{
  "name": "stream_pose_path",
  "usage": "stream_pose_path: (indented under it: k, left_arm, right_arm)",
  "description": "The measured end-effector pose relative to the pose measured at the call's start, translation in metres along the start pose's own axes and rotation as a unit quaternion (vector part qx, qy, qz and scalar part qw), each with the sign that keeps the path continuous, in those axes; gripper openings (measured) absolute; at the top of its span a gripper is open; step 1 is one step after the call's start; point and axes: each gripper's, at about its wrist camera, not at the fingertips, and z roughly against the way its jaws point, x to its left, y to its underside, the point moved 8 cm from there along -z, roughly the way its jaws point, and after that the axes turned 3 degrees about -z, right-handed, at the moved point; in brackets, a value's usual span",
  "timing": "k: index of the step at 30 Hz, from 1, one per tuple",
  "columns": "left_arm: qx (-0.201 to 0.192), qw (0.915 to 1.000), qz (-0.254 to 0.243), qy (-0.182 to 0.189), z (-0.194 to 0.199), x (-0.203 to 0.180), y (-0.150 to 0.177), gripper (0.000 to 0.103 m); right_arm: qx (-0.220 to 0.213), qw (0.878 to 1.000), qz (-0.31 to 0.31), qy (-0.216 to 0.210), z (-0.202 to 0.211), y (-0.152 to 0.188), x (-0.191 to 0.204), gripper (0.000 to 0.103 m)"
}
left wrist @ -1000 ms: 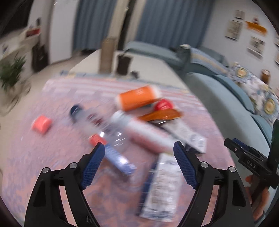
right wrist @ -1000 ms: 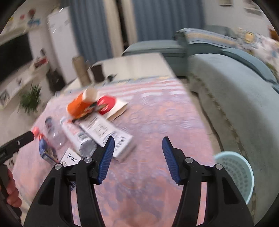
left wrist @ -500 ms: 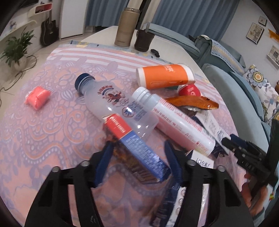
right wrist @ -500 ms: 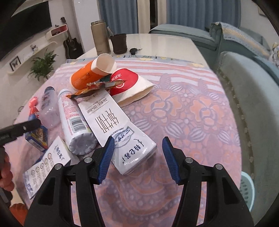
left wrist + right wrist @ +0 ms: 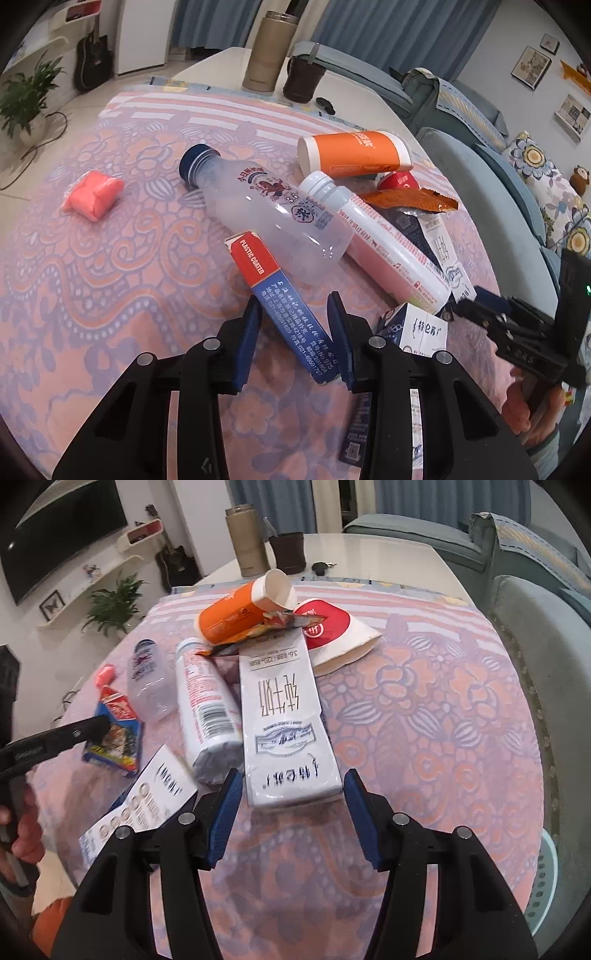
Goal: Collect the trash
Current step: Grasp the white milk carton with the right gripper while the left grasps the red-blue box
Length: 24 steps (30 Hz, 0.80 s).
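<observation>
Trash lies in a heap on the patterned cloth. My left gripper [image 5: 295, 314] has its jaws closed around the near end of a red and blue card box [image 5: 284, 306]; the box also shows in the right wrist view [image 5: 114, 734]. Behind it lie a clear bottle [image 5: 266, 214], a white and pink bottle [image 5: 384, 243], an orange tube [image 5: 351, 153] and an orange wrapper [image 5: 410, 201]. My right gripper [image 5: 293, 792] is open, its jaws either side of the near end of a white milk carton [image 5: 284, 720], just short of it.
A pink packet [image 5: 92, 194] lies apart at the left. A flattened red and white paper cup [image 5: 332, 635] and a second white carton [image 5: 144, 805] lie nearby. A tan flask [image 5: 267, 55] and dark cup [image 5: 303, 79] stand at the back. A pale blue basket [image 5: 543, 886] sits at the lower right, a sofa [image 5: 546, 672] to the right.
My left gripper moved forward and down over the red and blue box and narrowed its jaws onto it. My right gripper swung left and came up to the white carton, still open.
</observation>
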Motion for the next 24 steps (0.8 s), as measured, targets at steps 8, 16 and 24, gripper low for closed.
stream_pose_path:
  k: [8,16,24]
  left_arm:
    - [-0.003,0.9994,-0.014,-0.031,-0.007,0.005,0.000,0.027]
    - [-0.020,0.9998,-0.010,0.004,0.001,0.004,0.001,0.017]
    - [-0.050,0.9963,-0.043,0.055,0.030,-0.036,0.005,0.016]
  right_arm:
    - [0.015,0.999,0.017,0.045,-0.033,-0.016,0.007,0.057]
    - [-0.015,0.998,0.016,0.061,-0.016,-0.014,0.004,0.049]
    - [-0.085,0.993,-0.029,0.081,0.056,-0.010,-0.029,0.049]
